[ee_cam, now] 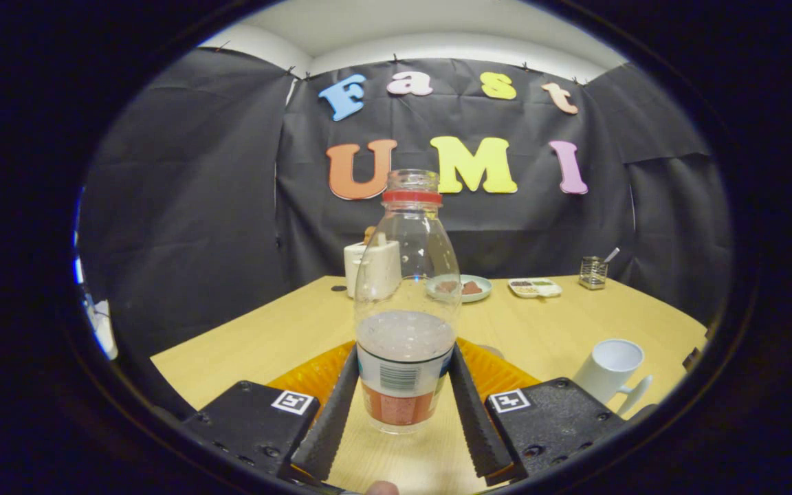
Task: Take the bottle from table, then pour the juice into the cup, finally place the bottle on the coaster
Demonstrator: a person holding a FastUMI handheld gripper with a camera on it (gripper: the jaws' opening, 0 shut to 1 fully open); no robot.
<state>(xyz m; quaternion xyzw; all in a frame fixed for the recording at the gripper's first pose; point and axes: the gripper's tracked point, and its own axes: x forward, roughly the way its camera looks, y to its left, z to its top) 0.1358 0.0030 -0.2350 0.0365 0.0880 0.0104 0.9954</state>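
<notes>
Upright between your gripper's (403, 402) fingers, the uncapped bottle (406, 302) stands on the table (265, 337), about a third full of pale juice; both fingers touch its sides. Right of them, the white cup (610, 368) looks empty. Behind, a plate (461, 287) holds brown pieces.

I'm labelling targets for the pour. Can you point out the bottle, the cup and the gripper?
bottle (406, 302): gripper view, clear body between the fingers.
white cup (608, 375): gripper view, outer wall.
gripper (403, 402): gripper view, midway between the fingertips flanking the bottle's label.
</notes>
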